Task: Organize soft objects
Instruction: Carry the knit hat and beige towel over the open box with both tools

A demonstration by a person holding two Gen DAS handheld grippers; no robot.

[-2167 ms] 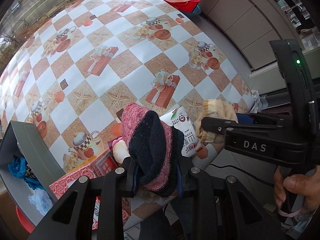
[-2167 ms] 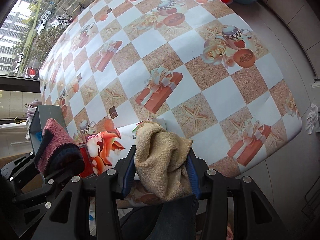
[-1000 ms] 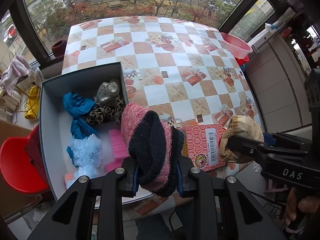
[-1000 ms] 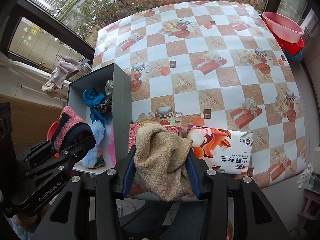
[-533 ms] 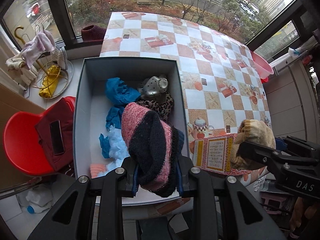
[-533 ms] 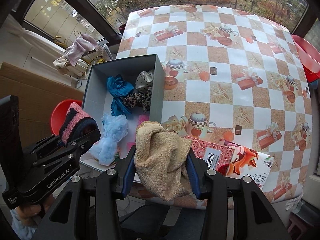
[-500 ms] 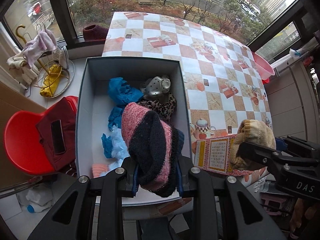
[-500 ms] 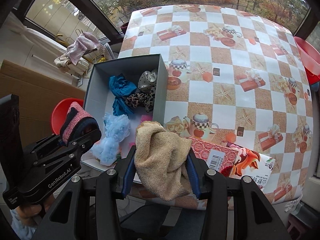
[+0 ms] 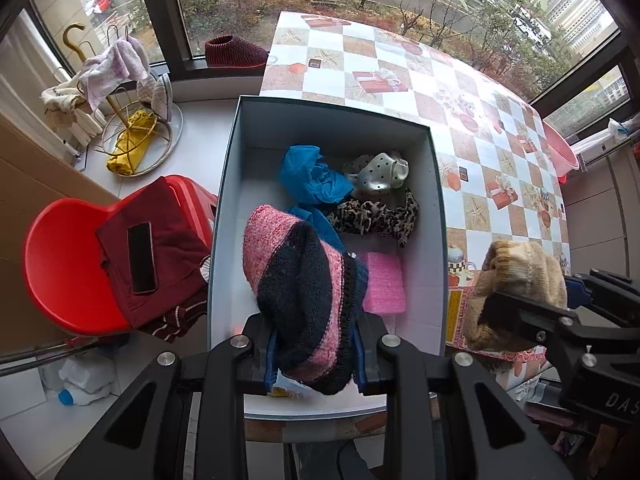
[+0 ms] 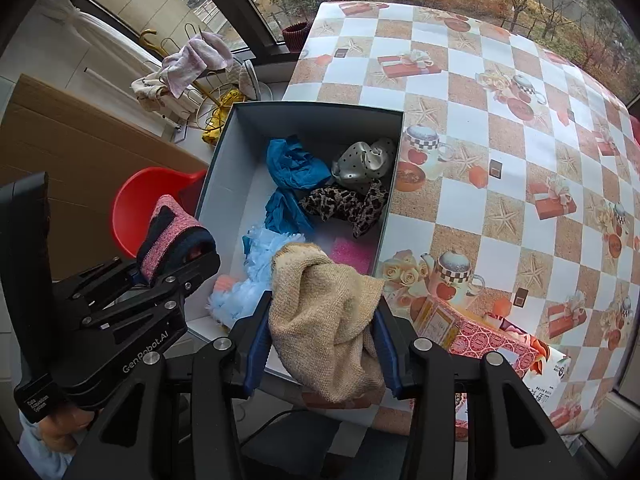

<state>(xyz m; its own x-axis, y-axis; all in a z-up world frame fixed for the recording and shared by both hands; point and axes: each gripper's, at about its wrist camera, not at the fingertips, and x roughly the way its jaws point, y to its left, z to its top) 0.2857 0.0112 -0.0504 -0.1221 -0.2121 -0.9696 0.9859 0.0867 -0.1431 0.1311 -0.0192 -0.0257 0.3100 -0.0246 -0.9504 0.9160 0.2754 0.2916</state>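
Left gripper [image 9: 316, 354] clamps a pink and black knit [image 9: 304, 296] directly above the open grey box [image 9: 228, 216], whose long axis runs away from the person. Right gripper [image 10: 322, 354] clamps a tan knit [image 10: 324, 320] over the box's near right corner, so the left is better placed to drop first

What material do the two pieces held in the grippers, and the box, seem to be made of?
Pink and black piece: chunky knit, probably wool or acrylic yarn; visible stitch rows, fuzzy matte surface.
Tan piece: finer knit, soft and matte; small loops, limp folds.
Box: likely cardboard; thin stiff walls, dull grey outside, white inside.
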